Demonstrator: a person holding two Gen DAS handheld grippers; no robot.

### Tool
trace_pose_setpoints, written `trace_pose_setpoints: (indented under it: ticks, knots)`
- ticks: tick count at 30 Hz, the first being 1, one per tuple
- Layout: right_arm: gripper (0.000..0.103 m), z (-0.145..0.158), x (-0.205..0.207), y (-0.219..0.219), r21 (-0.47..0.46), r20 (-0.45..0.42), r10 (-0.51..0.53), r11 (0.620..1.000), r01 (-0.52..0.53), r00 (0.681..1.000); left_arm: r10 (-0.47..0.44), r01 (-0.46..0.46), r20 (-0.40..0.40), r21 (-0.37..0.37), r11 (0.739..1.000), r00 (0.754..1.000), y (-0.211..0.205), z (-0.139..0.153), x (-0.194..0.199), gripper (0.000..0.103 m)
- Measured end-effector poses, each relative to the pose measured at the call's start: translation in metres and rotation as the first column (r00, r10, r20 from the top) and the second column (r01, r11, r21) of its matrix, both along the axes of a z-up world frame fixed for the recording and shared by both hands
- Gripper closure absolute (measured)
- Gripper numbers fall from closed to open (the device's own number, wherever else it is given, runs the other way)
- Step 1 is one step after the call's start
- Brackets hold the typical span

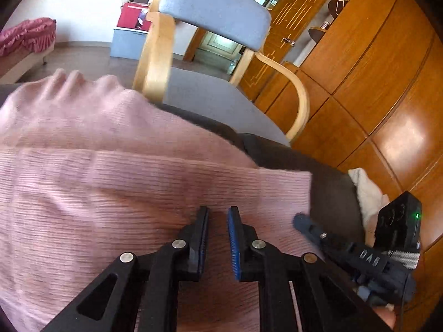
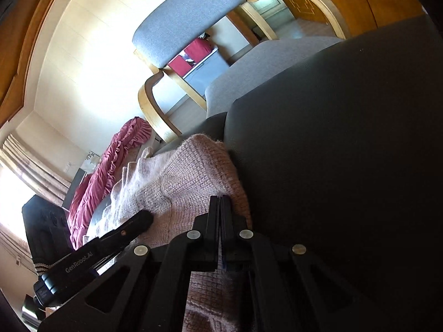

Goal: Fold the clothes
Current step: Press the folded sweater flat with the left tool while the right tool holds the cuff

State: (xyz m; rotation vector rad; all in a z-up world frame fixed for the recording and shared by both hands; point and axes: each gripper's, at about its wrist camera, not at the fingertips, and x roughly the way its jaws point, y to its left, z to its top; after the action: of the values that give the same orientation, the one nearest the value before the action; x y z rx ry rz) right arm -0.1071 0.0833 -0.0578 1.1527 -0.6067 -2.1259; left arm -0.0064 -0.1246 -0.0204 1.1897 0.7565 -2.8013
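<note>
The pink sweater lies spread on a dark table, its folded edge near the table's side. It looks a soft, light, limp knit, best pinched at an edge or corner. The left claw hovers over its middle, jaws slightly apart, gripping nothing. The right claw is clenched at the sweater's edge; whether it pinches fabric I cannot tell.

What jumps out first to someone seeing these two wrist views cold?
The pink knit sweater spread over the dark surface fills most of the left wrist view. The left gripper hovers over it, jaws slightly apart, while the right gripper is shut at the sweater's edge. Behind stands a grey-cushioned wooden armchair.
</note>
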Motion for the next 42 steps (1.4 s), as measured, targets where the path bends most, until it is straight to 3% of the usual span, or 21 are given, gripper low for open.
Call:
trace_pose_setpoints:
  ticks: [5,7,10,18,20,21,23,27,30,32,33,42]
  knots:
    - [0.103,-0.002,0.004,0.002,0.007,-0.003,0.003,1.000,-0.003,1.000,0.063,-0.063,-0.010,0.009,0.998,0.998,-0.042,-0.001,0.030,0.091]
    - [0.103,-0.002,0.005,0.004,0.007,-0.003,0.004,1.000,-0.004,1.000,0.120,-0.120,-0.002,-0.015,0.993,0.993,-0.059,0.002,0.044,0.091]
    - [0.103,-0.002,0.006,0.004,0.008,-0.003,0.004,1.000,-0.004,1.000,0.211,-0.211,0.015,0.007,0.977,0.977,-0.094,-0.003,0.067,0.091]
    - [0.103,-0.001,0.006,0.002,0.015,-0.006,0.007,1.000,-0.007,1.000,0.396,-0.388,-0.014,0.178,0.904,0.918,-0.173,-0.014,0.125,0.093]
    - [0.103,-0.002,0.006,0.002,0.017,-0.007,0.008,1.000,-0.008,1.000,0.479,-0.472,0.014,0.190,0.861,0.878,-0.182,-0.013,0.133,0.091]
    - [0.103,-0.002,0.006,0.002,0.017,-0.007,0.008,1.000,-0.008,1.000,0.486,-0.478,0.012,0.197,0.856,0.874,-0.179,-0.011,0.130,0.091]
    - [0.103,-0.002,0.006,0.001,0.019,-0.008,0.008,1.000,-0.008,1.000,0.478,-0.467,-0.002,0.214,0.858,0.878,-0.171,-0.005,0.122,0.090]
    - [0.103,-0.002,0.006,0.000,0.014,-0.007,0.010,1.000,-0.010,1.000,0.272,-0.265,-0.046,0.121,0.957,0.961,-0.110,0.012,0.070,0.088]
    - [0.103,-0.003,0.005,0.002,0.004,-0.002,0.012,1.000,-0.012,1.000,0.103,-0.100,-0.054,0.043,0.994,0.993,-0.067,0.018,0.033,0.088]
    - [0.103,-0.004,0.005,0.002,-0.001,0.000,0.013,1.000,-0.013,1.000,0.045,-0.045,-0.016,-0.010,0.999,0.999,-0.051,0.013,0.009,0.088]
    - [0.103,-0.004,0.005,0.002,-0.003,0.001,0.013,1.000,-0.013,1.000,0.045,-0.045,-0.008,-0.002,0.999,0.999,-0.056,0.009,0.006,0.088]
    - [0.103,-0.005,0.005,-0.001,0.001,0.006,0.029,1.000,-0.029,1.000,0.137,-0.132,-0.017,0.191,0.973,0.990,-0.138,-0.010,0.029,0.091]
